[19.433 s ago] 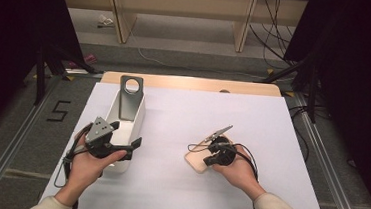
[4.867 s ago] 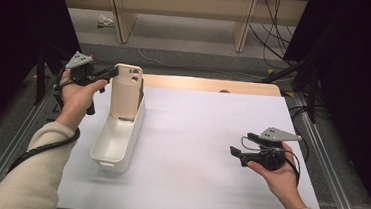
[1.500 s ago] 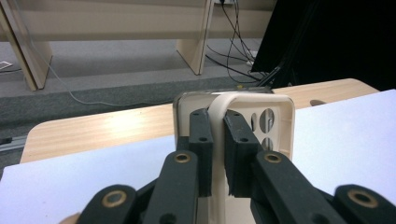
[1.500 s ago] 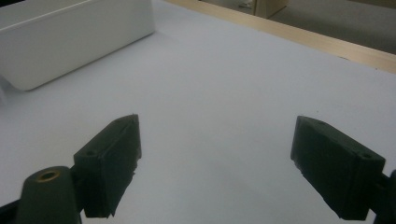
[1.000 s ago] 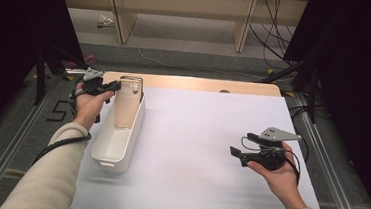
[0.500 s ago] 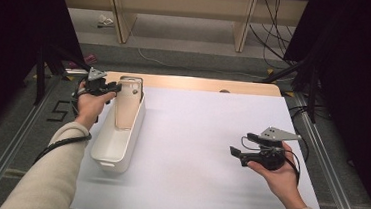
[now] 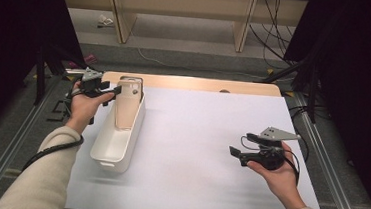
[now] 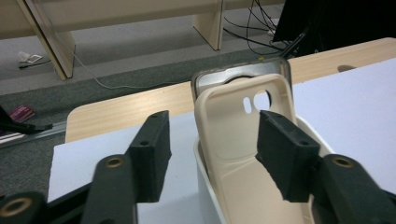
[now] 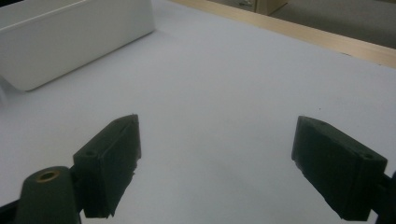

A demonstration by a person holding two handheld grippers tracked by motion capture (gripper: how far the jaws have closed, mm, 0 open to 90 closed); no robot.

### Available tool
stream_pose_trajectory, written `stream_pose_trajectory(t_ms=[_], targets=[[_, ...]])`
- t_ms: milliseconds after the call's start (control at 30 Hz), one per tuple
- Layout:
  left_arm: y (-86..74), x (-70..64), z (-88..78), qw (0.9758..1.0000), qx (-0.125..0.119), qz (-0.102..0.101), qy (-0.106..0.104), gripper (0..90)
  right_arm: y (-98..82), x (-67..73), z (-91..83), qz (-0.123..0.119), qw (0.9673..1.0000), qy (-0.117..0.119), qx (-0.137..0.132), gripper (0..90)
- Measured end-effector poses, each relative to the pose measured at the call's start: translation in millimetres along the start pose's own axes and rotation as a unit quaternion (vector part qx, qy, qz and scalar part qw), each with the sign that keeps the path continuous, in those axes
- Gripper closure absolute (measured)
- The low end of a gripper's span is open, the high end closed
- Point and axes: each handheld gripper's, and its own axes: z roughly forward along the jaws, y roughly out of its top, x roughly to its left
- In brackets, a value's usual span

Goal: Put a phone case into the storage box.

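The left gripper point(image 7: 108, 89) sits at the 10 o'clock corner of the table point(image 7: 207, 186), at the far end of the white bin point(image 7: 115, 146). Its jaws have just been opening. In the left gripper view they stand apart, with the upper edge of the cream phone case point(image 8: 243, 140) between them; the right pad is just in front of the case face and the left pad is clear of it. No pad presses on the case, so nothing is gripped.

The cream phone case point(image 7: 127, 105) stands on end inside the bin, tilted back against the bin's far end wall. A grey phone case point(image 8: 233, 77) stands directly behind it, its rim showing above the cream one. Whether the 2 cases touch over their whole length cannot be told from these views.

The white bin lies lengthwise along the 9 o'clock side of the table, its near end pointing toward 7 o'clock.

The right gripper point(image 7: 237, 153) is held at about 4 o'clock, well apart from the bin, pointing toward 9 o'clock. In the right gripper view its jaws are spread wide over the bare white table surface point(image 9: 224, 93), with nothing between them. The side wall of the bin point(image 9: 70, 42) shows at that view's 11 o'clock.
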Motion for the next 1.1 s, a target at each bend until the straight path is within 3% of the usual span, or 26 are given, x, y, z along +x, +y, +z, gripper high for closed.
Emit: stream_pose_trajectory(t_ms=[333, 667, 900, 1100], targets=[[6.0, -22.7, -21.8, 0.9992, 0.009, 0.009, -0.038, 22.9, -0.1, 0.0, -0.1, 0.000, 1.0000, 0.000, 0.000, 16.3], [0.7, -48.1, -49.1, 0.9964, -0.007, 0.019, -0.082, 8.1, -0.3, -0.2, -0.3, 0.002, 1.0000, 0.001, 0.001, 16.3], [-9.5, -64.8, -64.0, 0.9942, -0.014, 0.029, -0.103, 7.2, -0.2, 0.1, -0.5, 0.002, 1.0000, 0.002, 0.001, 16.3], [-18.7, -72.3, -69.8, 0.9934, -0.022, 0.037, -0.106, 8.1, -0.1, 0.0, -0.4, 0.001, 1.0000, 0.002, 0.001, 16.3]])
